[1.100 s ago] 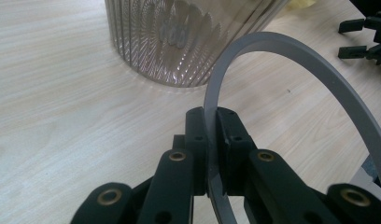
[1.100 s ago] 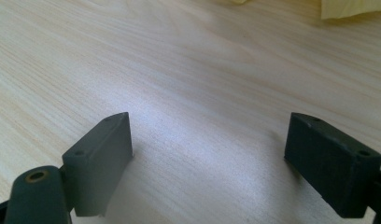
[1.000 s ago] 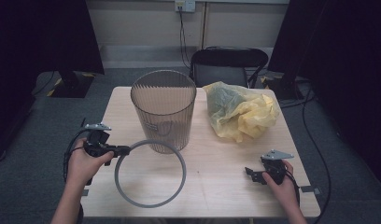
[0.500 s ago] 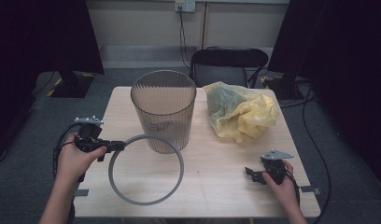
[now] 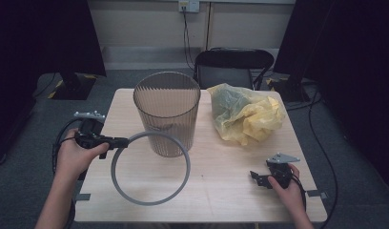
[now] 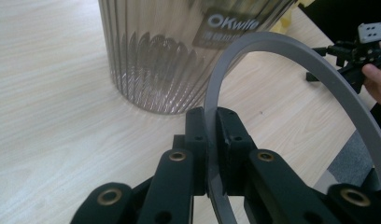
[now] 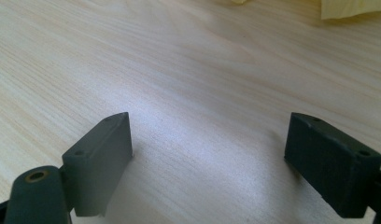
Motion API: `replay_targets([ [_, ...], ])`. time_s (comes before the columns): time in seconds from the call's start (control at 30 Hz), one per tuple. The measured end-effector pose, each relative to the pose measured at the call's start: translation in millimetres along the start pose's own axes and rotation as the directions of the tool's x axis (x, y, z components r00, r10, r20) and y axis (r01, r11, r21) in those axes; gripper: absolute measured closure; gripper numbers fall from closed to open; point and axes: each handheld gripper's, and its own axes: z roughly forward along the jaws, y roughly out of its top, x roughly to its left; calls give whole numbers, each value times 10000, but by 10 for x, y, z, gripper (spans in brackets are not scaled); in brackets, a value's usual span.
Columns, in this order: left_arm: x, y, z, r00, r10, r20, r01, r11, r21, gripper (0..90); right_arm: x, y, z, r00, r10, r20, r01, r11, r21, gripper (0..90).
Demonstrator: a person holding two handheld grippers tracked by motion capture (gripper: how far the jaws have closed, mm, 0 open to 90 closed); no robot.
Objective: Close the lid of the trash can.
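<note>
A grey ring (image 5: 183,157) hangs above the table in front of the ribbed clear bin (image 5: 168,112). My left gripper (image 5: 123,141) is shut on the ring's left side, at the table's left edge. In the left gripper view the grey ring (image 6: 277,51) rises from between the pads (image 6: 198,140), with the bin (image 6: 179,51) just behind. My right gripper (image 5: 256,177) rests near the front right of the table, open. The right gripper view has its pads (image 7: 104,154) wide apart over bare wood.
A yellow plastic bag (image 5: 245,117) lies crumpled right of the bin. A black chair (image 5: 233,64) stands behind the wooden table (image 5: 221,191). Cables trail off both sides. Dark curtains flank the room.
My left gripper has lifted the grey ring up off the table and drawn it a little to the left. The right hand has stayed put.
</note>
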Motion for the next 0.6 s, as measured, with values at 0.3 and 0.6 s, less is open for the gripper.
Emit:
replay_targets([
  [0.3,-71,101,-74,9999,14,119,-14,10000,26,840,-1,0,1,10000,-17,-3,17,10000,-12,140],
  [0.6,-144,226,-186,9998,152,134,-150,9998,-163,840,-1,0,1,10000,-17,-1,17,10000,-13,140],
])
